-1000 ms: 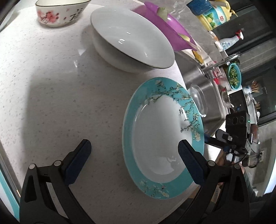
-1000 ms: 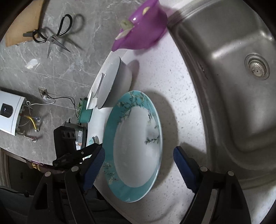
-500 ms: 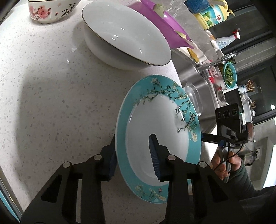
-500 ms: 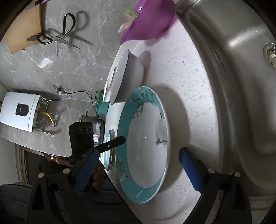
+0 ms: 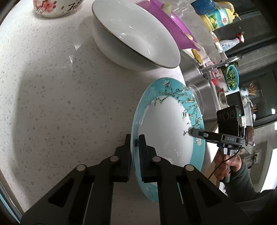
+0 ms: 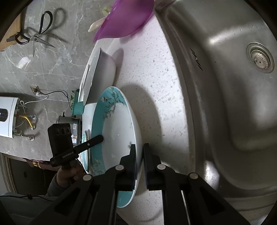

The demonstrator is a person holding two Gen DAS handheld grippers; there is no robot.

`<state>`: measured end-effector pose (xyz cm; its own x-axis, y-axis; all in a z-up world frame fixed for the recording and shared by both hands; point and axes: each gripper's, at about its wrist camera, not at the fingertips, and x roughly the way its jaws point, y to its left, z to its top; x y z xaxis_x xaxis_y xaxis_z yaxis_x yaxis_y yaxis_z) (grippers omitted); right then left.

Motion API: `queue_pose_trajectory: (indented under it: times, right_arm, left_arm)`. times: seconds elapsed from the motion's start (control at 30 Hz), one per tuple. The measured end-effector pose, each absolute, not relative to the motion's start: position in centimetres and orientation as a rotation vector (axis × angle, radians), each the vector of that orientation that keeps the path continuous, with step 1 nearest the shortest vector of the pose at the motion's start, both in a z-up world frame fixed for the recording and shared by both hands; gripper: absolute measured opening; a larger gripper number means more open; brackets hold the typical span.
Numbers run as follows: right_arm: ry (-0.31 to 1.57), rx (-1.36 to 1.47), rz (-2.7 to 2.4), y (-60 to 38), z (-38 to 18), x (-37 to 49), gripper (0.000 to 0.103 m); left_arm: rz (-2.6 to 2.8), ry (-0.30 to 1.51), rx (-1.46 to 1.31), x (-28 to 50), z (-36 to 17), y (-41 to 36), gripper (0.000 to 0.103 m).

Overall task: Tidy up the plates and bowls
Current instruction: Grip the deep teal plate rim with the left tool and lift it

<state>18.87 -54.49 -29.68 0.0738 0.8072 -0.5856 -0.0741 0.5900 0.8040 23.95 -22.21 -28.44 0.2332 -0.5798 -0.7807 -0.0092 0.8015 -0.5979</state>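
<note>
Both grippers are clamping the teal plate (image 5: 166, 131) by opposite sides of its rim: the left gripper (image 5: 135, 143) is pinching the rim on the side away from the sink, and the right gripper (image 6: 138, 154) is pinching the rim on the sink side, jaws narrowed right down onto the plate. The plate is sitting at the counter (image 5: 60, 97) edge nearest the person, just beside the sink (image 6: 225, 86).

To lift it well, I'd say both hands need to be rising together and keeping the plate level, since uneven pull could be twisting the rim out of one pair of pads. The likely home is the white bowl (image 5: 136, 36) further back on the counter, which is standing empty; setting the plate down gently there, or beside it, would be avoiding a chip.

The purple bowl (image 6: 124, 19) behind is holding some pale scraps, and the flowered bowl (image 5: 57, 7) at the far corner is showing no contents from here.
</note>
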Motion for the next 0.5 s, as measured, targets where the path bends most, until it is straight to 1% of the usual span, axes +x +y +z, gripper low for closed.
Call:
queue_pose_trajectory:
  times: [0.27,0.5]
  right_arm:
    - [1.381,0.694,0.704,-53.9,-29.5,18.5,0.011]
    - [1.415,0.695,0.683,-53.3,-29.2,18.1,0.011]
  left_arm:
    - [-0.388,1.308,-0.58,23.7,-28.2,-22.0,0.006]
    - [-0.385,1.288,-0.584,24.0,-27.0,-21.5,0.006]
